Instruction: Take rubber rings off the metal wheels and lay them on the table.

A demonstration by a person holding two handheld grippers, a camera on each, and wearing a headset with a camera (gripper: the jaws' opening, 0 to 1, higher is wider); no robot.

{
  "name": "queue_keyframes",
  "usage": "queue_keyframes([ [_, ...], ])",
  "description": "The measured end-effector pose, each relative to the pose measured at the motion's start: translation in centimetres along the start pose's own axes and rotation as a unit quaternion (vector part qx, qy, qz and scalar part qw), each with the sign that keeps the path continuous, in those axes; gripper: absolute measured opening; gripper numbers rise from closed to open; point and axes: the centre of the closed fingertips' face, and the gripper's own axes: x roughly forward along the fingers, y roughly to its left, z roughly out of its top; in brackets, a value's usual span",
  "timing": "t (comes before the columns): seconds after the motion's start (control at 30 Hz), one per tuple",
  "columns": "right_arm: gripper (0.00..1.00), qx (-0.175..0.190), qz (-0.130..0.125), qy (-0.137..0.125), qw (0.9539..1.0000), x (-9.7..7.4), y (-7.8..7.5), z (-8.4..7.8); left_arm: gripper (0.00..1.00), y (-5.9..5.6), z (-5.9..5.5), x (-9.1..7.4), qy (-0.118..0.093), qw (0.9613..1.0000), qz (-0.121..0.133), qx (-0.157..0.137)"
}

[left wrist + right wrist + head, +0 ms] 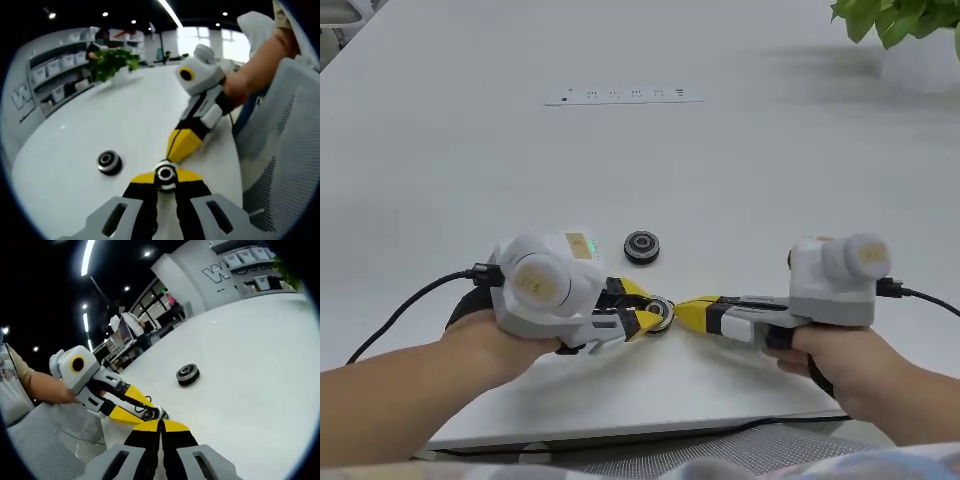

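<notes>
White table takes up the head view, matte and evenly lit. A socket strip is set flat in it on the far side, and a leafy plant stands at the far right corner. Around the table, the gripper views show an office-like room. It has a dark ceiling with round spotlights and a long light strip, a pale wall with big letters, and shelves loaded with white bins. A grey mesh chair shows beside the person's arm at the near edge.

One wheel lies flat on the table just beyond the grippers, apart from both, with a dark ring round its bright hub.

Close to the near edge the two grippers meet tip to tip. The left gripper is clamped on a second wheel, held low over the table between its yellow-and-black jaws. Whether this wheel touches the surface cannot be told. The right gripper points at it from the opposite side. Its jaws are pressed together and their tips are against that wheel's rim. Whether they nip anything there cannot be told.
</notes>
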Motion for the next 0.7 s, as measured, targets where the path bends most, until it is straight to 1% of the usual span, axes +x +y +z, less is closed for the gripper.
queue_keyframes([
  [0.23, 0.0, 0.013, 0.002, -0.008, 0.9999, -0.03, 0.5, 0.14, 0.12, 0.03, 0.02, 0.04, -0.001, 1.0, 0.001, -0.002],
  [0.33, 0.0, 0.017, 0.003, -0.009, 0.9998, -0.07, 0.35, 0.19, 0.12, 0.03, 0.03, 0.05, -0.001, 1.0, 0.001, -0.003],
  [0.47, 0.0, 0.012, 0.003, -0.007, 0.9999, -0.06, 0.49, 0.2, 0.12, 0.03, 0.03, 0.05, -0.001, 1.0, 0.001, -0.004],
  [0.7, 0.0, -0.008, 0.004, 0.001, 1.0, -0.02, 0.52, 0.25, 0.12, 0.06, 0.02, 0.06, 0.0, 1.0, 0.002, -0.003],
])
